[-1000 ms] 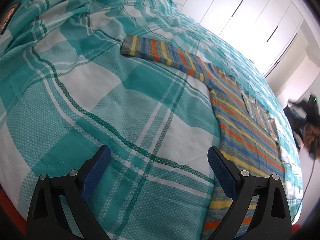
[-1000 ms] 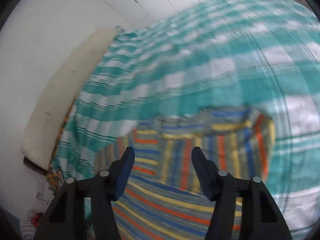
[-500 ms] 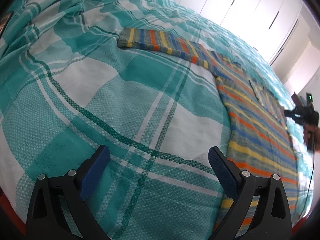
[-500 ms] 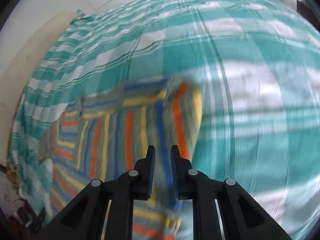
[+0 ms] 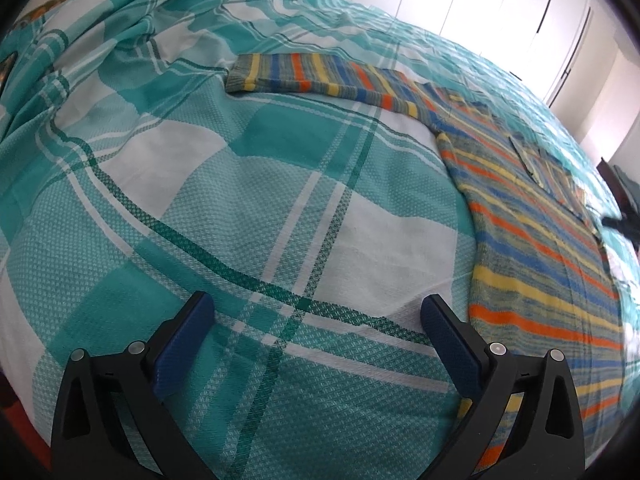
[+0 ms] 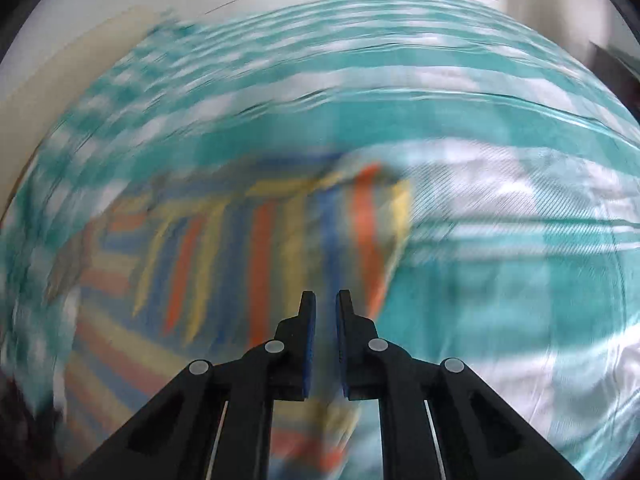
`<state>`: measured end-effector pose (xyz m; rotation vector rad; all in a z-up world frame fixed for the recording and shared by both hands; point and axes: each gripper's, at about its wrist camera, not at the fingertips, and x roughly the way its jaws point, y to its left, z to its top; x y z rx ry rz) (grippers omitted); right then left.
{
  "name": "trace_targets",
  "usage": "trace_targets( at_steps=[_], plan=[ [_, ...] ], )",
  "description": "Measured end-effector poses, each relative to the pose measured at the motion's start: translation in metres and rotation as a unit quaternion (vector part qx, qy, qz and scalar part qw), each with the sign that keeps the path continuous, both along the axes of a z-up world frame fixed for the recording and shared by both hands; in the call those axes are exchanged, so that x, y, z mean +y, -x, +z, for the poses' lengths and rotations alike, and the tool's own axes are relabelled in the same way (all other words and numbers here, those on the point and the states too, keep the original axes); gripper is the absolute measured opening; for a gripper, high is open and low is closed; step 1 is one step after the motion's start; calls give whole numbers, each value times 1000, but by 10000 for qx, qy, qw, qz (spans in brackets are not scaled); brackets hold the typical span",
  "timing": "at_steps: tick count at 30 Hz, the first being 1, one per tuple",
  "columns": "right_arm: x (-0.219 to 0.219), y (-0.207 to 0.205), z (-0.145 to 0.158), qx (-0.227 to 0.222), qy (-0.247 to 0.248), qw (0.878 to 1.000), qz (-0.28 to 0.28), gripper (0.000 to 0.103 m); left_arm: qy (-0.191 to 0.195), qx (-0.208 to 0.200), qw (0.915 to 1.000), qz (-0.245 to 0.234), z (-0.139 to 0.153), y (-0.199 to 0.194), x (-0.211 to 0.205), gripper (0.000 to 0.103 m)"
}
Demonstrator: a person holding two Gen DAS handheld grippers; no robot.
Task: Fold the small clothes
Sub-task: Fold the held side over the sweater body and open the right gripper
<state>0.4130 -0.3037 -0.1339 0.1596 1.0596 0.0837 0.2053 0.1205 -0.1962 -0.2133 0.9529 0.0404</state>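
A small knit sweater (image 5: 532, 248) with orange, blue and yellow stripes lies flat on a teal and white plaid bedspread (image 5: 248, 184). One sleeve (image 5: 320, 76) stretches out to the far left. My left gripper (image 5: 320, 320) is open and empty, low over the bedspread just left of the sweater's hem. In the blurred right wrist view my right gripper (image 6: 325, 300) is shut on a fold of the sweater (image 6: 248, 248), which hangs lifted off the bed.
White wardrobe doors (image 5: 500, 4) stand beyond the far side of the bed. A pale headboard or wall (image 6: 60, 80) runs along the bed's left in the right wrist view. The bedspread is rumpled at the far left (image 5: 92, 40).
My right gripper closed from open onto the sweater's cloth and is moving with it. My left gripper drifted slightly left and stayed open.
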Motion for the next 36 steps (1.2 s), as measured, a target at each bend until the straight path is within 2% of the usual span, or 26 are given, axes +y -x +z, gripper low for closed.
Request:
trace_targets(
  at_steps=[3, 6, 11, 13, 15, 19, 36],
  plan=[
    [36, 69, -5, 147, 62, 9983, 564, 11, -108, -7, 9999, 0, -1, 1, -2, 102],
    [68, 149, -17, 273, 257, 9966, 732, 11, -236, -24, 9997, -29, -2, 3, -5, 102],
    [91, 269, -26, 82, 2, 9999, 83, 11, -312, -116, 9994, -12, -4, 6, -7, 102],
    [100, 299, -32, 35, 75, 10000, -49, 12, -342, -138, 9993, 11, -5, 7, -8, 102],
    [110, 310, -31, 58, 159, 9998, 104, 12, -386, -126, 9992, 29, -5, 7, -9, 102],
    [116, 319, -15, -267, 633, 9971, 320, 12, -427, -74, 9990, 47, -5, 7, -11, 103],
    [106, 341, -6, -407, 768, 9962, 67, 12, -565, 15, 9983, 130, -5, 10, -15, 103]
  ],
)
